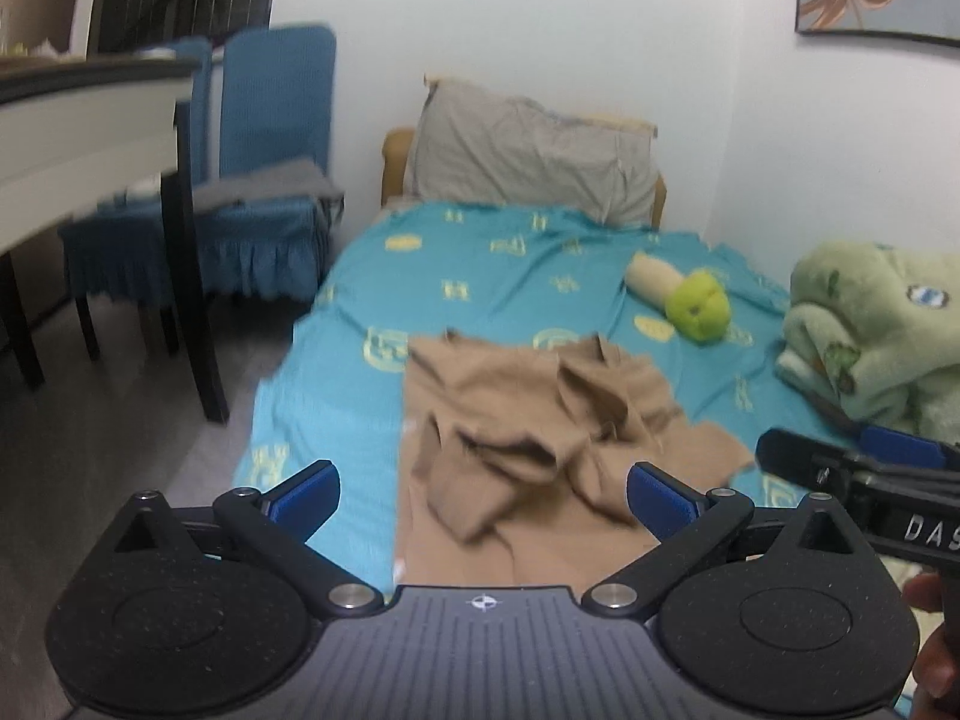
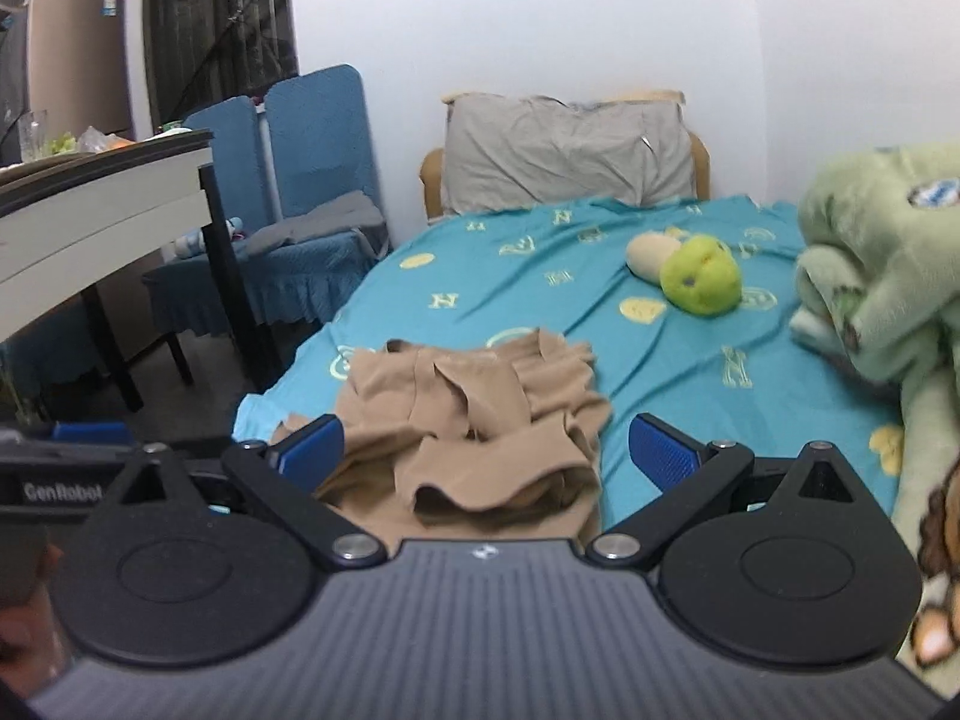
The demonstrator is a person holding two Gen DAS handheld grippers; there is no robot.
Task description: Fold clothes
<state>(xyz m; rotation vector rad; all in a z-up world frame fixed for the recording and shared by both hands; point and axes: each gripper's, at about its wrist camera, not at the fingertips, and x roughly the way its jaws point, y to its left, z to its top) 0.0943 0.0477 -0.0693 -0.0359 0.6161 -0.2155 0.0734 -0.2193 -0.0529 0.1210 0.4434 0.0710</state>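
Left wrist view. The tan garment (image 1: pixel 528 438) is lying rumpled on the near part of the bed (image 1: pixel 480 276), layers overlapping, one straight edge running down its left side. The left gripper (image 1: pixel 480 495) is hovering over it with fingers spread wide, gripping nothing. The right gripper (image 1: pixel 852 468) is entering at the right edge; whether it is spread cannot be told here. A green blanket (image 1: pixel 876 324), a plush toy (image 1: pixel 684 294) and a pillow (image 1: pixel 528 156) are sitting farther back.

Right wrist view. The right gripper (image 2: pixel 486 453) is showing here as spread and empty, with the garment (image 2: pixel 474 432) between and beyond its fingers. This view is giving the cloth sharper, its folds readable; the left view is blurred. It is also showing the counter (image 2: pixel 102 192) top with a glass (image 2: pixel 33 132).

Handling, as judged: thin, light, limp knit, likely sagging and slipping when lifted; pinching at an outer edge or corner is looking best, not the bunched middle.
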